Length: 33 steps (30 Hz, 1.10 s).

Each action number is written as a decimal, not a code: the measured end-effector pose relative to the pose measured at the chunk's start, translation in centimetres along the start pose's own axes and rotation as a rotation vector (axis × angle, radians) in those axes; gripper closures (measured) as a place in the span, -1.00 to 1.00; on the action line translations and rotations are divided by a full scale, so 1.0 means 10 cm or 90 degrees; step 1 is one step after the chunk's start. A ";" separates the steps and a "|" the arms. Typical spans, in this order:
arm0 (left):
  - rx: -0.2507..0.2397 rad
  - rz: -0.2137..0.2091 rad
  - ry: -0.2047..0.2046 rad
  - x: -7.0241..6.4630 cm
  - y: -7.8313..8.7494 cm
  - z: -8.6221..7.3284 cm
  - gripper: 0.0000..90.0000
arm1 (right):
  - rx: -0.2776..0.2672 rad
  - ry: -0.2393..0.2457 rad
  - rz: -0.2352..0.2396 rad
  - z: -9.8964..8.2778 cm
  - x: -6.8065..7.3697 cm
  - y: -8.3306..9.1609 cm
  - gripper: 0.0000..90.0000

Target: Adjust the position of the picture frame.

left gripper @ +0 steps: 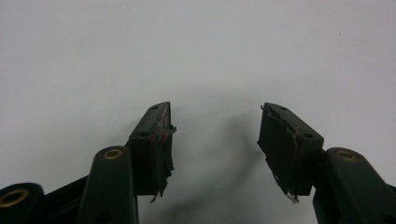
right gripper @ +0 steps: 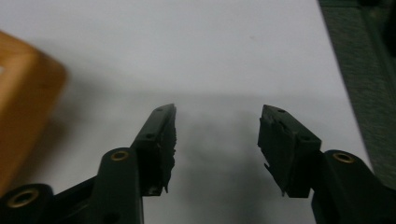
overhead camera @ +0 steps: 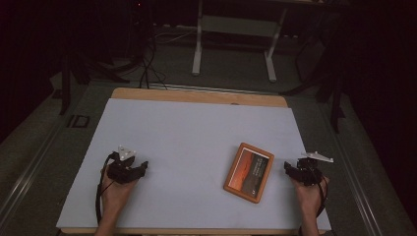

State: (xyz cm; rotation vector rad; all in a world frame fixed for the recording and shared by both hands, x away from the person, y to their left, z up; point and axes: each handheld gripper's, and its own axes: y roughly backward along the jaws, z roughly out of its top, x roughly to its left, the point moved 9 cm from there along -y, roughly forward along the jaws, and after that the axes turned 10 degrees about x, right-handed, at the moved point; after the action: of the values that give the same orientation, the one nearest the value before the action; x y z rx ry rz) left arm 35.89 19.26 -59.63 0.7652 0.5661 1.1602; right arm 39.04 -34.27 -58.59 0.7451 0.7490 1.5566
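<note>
- Tongs in the person's left hand, the left tongs (overhead camera: 142,167), rest low over the near left part of the table (overhead camera: 196,128), jaws apart with nothing between them; the left gripper view shows bare white surface between and beyond the jaws.
- Right tongs (overhead camera: 287,168), in the person's right hand, sit near the table's near right edge, jaws also apart and empty.
- Orange framed picture (overhead camera: 249,172) lies flat on the white table top, right of centre, tilted slightly, its long side running away from the person. It holds a dark reddish print with small pale lettering, too small to read.
- That picture lies just beside the right tongs, to their left, apart from them; in the right gripper view its blurred orange corner (right gripper: 25,93) fills the left edge.
- Left tongs are well apart from the picture, with open white surface between them.
- Nothing stands between the right tongs and the picture.
- Beyond the table's far wooden edge: dark floor, black cables (overhead camera: 147,69), and the white legs of a stand (overhead camera: 197,49).
</note>
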 end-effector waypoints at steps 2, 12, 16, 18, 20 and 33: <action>-0.013 -0.014 -0.003 -0.03 0.04 0.03 0.01 | -0.002 0.008 0.024 -0.01 0.05 0.02 0.13; 0.021 -0.032 -0.073 -0.24 0.01 0.00 0.04 | -0.001 0.072 0.078 -0.03 0.28 0.11 0.27; 0.025 -0.063 -0.093 -0.34 0.01 0.04 0.05 | -0.006 0.095 0.082 -0.01 0.34 0.16 0.30; 0.023 -0.076 -0.096 -0.37 0.03 0.06 0.04 | -0.003 0.098 0.082 0.00 0.33 0.17 0.27; 0.019 -0.089 -0.100 -0.41 0.06 0.10 0.04 | 0.001 0.104 0.089 0.01 0.34 0.20 0.25; 0.012 -0.191 -0.093 -0.77 0.07 0.35 -0.08 | -0.013 0.148 0.153 0.06 0.53 0.46 -0.05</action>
State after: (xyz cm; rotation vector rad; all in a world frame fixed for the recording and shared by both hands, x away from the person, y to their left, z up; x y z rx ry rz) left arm 35.68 11.23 -56.75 0.7452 0.5492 0.8171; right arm 36.31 -29.40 -54.29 0.6642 0.8351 1.8887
